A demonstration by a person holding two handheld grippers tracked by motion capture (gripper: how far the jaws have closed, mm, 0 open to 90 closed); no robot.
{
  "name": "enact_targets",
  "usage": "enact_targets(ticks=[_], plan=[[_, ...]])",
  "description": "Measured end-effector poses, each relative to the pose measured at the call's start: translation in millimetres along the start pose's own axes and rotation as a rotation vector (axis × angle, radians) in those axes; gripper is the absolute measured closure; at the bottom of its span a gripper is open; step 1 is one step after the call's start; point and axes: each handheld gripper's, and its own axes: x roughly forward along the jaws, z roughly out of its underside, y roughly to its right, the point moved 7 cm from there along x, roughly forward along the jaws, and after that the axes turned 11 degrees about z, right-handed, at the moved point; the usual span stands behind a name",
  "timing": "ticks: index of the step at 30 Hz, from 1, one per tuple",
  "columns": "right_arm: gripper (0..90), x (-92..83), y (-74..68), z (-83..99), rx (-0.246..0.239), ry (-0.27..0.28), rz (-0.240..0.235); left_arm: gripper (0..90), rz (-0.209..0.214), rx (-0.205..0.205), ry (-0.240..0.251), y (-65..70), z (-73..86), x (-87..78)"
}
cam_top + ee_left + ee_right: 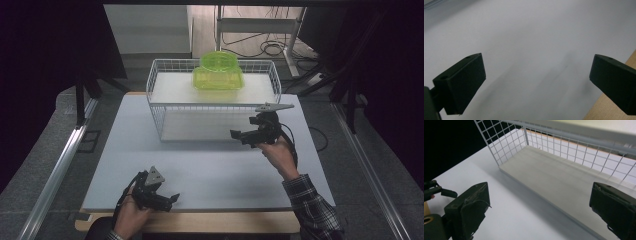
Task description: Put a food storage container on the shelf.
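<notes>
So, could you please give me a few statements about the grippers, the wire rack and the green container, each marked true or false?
1. The green container sits on the upper shelf of the wire rack. True.
2. The right gripper is shut on the container. False: its jaws are open and empty, near the rack's lower shelf.
3. The left gripper is open over bare table. True.
4. The rack's lower shelf holds a second container. False: it is bare.

Pale grey table (210,165) with a white wire rack (165,112) at its far edge.
</notes>
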Motion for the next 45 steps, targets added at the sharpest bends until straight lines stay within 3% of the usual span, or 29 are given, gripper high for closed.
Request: enact_targets(ticks=[10,23,45], plan=[[0.0,3.2,-1.6,24.8,-0.024,-0.018,0.018,0.2,-0.001,0.000,0.000,0.3,0.0,0.3],[0.0,1.4,0.2,56.7,-0.007,-0.040,0.024,0.3,-0.003,0.004,-0.004,0.3,0.2,0.4],[0.0,-6.9,3.3,107.6,-0.031,-0.085,0.090,0.2,-0.001,0.022,0.001,1.1,-0.1,-0.1]])
